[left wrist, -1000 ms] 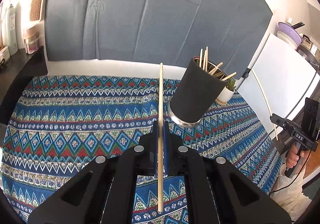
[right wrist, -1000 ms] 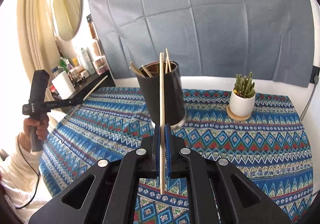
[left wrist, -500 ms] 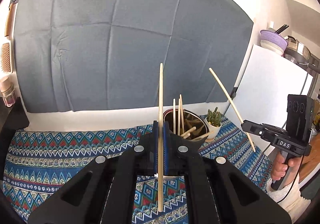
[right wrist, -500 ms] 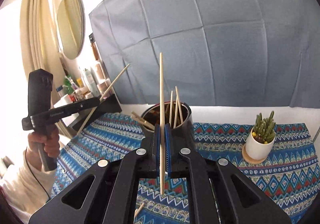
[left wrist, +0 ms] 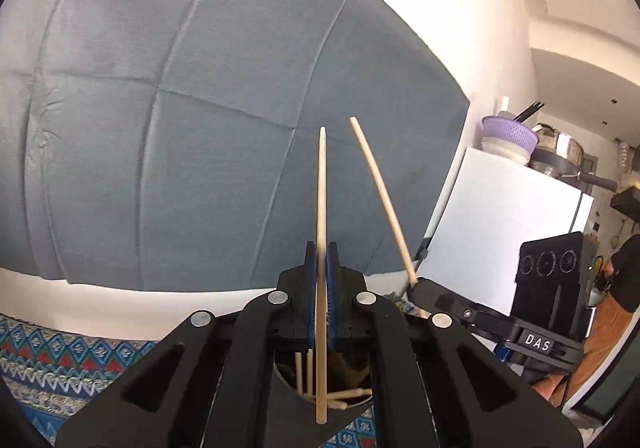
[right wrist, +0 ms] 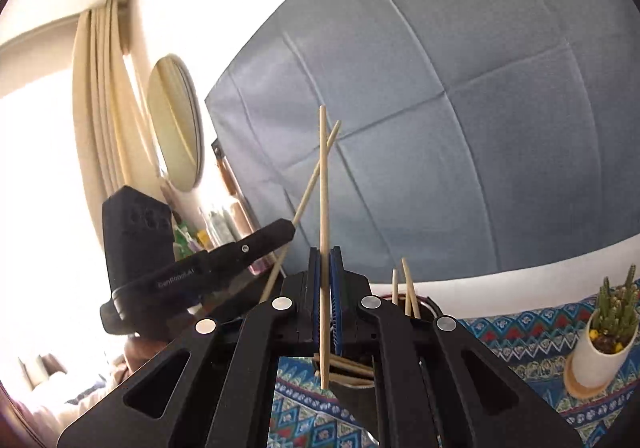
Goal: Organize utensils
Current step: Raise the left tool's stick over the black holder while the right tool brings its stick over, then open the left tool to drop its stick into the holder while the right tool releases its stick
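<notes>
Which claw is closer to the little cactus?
Right. The right claw hangs to the left of the cactus; the left claw is farther left, beyond it.

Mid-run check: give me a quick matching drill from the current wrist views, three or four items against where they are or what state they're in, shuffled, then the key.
Items
1. left gripper
2. right gripper
3. black holder
4. potted cactus

States
A. stands on the patterned cloth, at the far right of the right wrist view
B. shut on a chopstick, purple basket in its view
C. already has several sticks in it
D. shut on a chopstick, round mirror in its view

Pairs: 1-B, 2-D, 3-C, 4-A
</notes>
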Demonstrator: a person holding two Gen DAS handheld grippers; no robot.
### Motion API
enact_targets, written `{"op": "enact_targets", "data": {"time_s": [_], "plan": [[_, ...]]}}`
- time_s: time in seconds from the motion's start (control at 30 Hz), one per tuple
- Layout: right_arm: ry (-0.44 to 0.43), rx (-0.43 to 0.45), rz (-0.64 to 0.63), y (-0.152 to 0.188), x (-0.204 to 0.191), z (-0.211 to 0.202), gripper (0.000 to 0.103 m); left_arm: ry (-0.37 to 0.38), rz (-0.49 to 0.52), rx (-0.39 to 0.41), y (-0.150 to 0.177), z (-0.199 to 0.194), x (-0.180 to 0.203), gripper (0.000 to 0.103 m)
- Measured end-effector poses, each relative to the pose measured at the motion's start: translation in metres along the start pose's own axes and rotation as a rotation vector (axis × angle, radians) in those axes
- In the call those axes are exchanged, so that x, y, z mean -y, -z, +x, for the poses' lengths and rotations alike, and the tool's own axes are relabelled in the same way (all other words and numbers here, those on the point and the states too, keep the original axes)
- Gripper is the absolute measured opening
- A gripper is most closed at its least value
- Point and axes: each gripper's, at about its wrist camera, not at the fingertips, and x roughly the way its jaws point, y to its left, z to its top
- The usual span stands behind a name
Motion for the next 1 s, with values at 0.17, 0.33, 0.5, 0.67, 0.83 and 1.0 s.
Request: {"op": "enact_targets", "data": {"time_s": [0.17, 0.33, 0.5, 0.67, 0.83, 1.0], "plan": [[0.011, 0.072, 0.042, 0.004, 0.017, 0.015, 0.005, 0.038, -0.055, 0.053, 0.016, 0.026, -0.011, 0.005], [0.056, 0.070, 0.017, 0.016, 0.027, 0.028, 0.005, 0.087, -0.066, 0.067, 0.035, 0.044, -0.015, 0.005], [0.096, 0.056, -0.029, 0.031, 0.029, 0.031, 0.005, 0.087, -0.079, 0.077, 0.046, 0.050, -0.020, 0.005], [0.133, 0.029, -0.072, 0.039, 0.026, 0.035, 0.005, 0.070, -0.055, 0.065, 0.052, 0.046, -0.020, 0.005], [0.170, -0.041, -0.141, 0.041, 0.018, 0.035, 0.005, 0.005, 0.045, 0.013, 0.051, 0.038, -0.014, 0.005], [0.219, -0.121, -0.217, 0.037, 0.009, 0.030, 0.005, -0.092, 0.181, -0.053, 0.052, 0.031, -0.005, 0.005]]}}
